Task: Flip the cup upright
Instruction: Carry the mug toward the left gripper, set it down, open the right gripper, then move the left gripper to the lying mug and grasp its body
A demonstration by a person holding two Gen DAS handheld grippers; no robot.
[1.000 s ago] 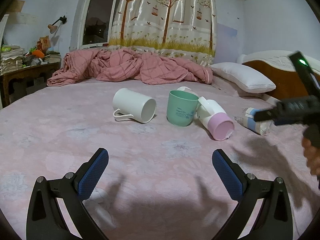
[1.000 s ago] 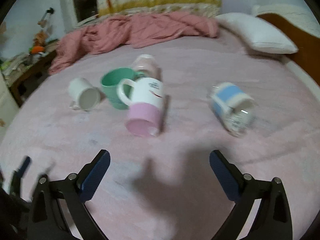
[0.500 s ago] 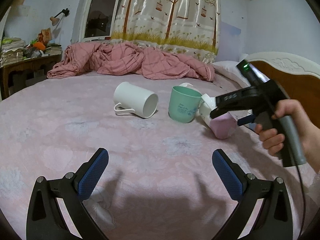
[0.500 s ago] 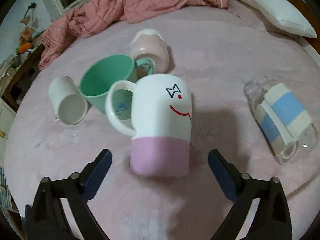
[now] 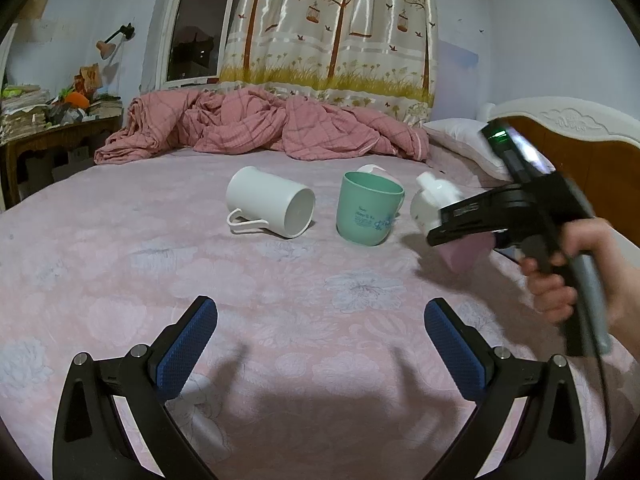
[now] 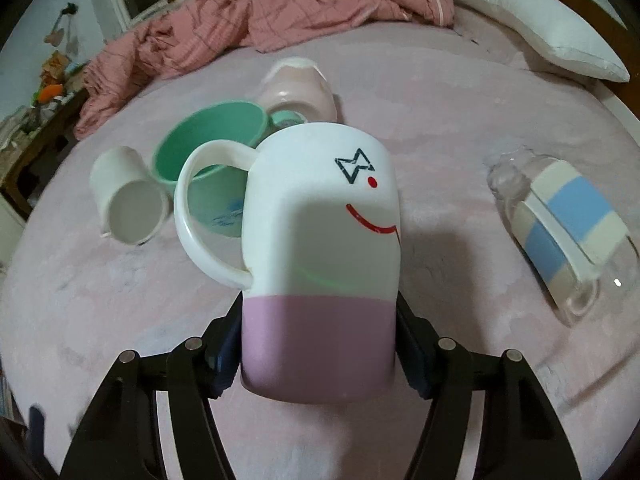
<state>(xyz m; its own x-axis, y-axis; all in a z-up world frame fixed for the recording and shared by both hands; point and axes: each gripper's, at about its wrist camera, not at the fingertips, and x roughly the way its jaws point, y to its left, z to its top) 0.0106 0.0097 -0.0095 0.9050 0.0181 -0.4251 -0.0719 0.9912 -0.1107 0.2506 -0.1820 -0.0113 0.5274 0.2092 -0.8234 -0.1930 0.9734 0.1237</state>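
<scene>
Right wrist: right claw [image 6: 318, 354] clamps glossy pink-banded mug [image 6: 320, 248]; left claw [image 5: 320, 344] gapes, empty.

Pink cup [image 6: 298, 92] mostly hidden behind mug [image 6: 324, 240]; right claw [image 5: 460, 228] motion-blurred.

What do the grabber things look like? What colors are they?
Each gripper, left and right, has black arms with silver screws and fingers padded in bumpy blue. The right one, seen from the left wrist view, has a grey handle, a green light, a thin black cable, and a bare hand holding it.
</scene>
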